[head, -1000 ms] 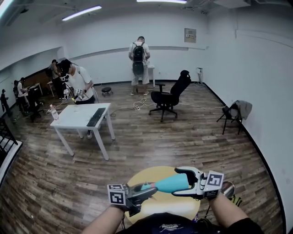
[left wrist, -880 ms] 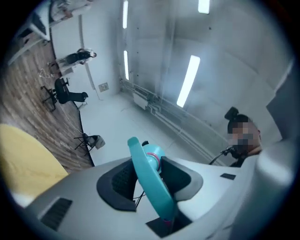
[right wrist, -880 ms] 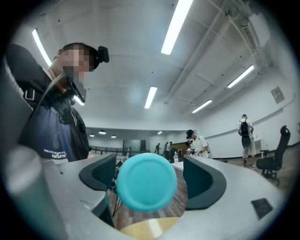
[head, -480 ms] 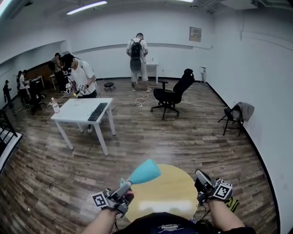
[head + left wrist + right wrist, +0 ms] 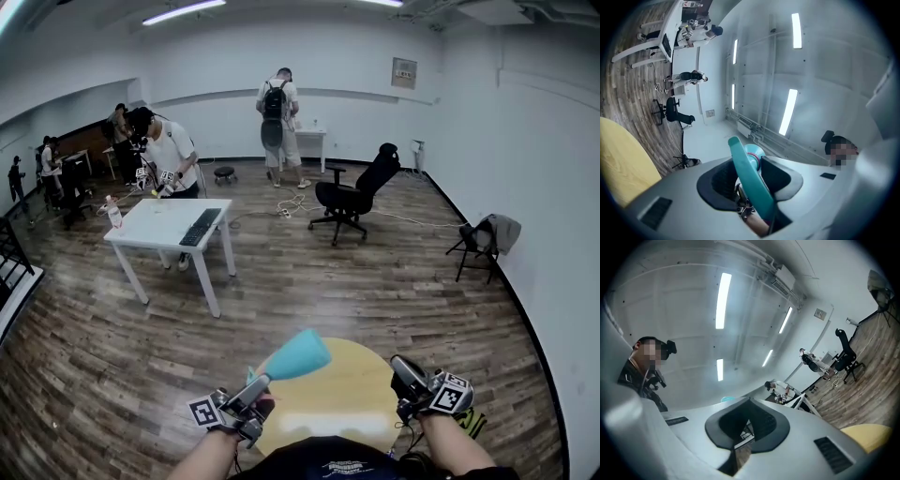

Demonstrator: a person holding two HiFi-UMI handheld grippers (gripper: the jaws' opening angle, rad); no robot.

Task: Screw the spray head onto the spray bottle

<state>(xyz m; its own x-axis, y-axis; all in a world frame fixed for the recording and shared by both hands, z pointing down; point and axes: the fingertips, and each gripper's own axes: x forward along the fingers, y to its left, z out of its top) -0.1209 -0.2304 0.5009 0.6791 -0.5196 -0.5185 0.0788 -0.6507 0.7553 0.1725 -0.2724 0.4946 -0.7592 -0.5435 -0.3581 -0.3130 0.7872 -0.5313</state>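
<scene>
Left gripper (image 5: 251, 389) clamps the spray bottle (image 5: 295, 354), whose long axis tilts up and away from its jaws, while the right gripper (image 5: 401, 367) is closed, empty and well apart.

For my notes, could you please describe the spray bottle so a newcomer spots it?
Find the round yellow table at the head view's bottom. Above its left edge, the left gripper holds the bottle: the only teal thing there, tilted upward.
</scene>
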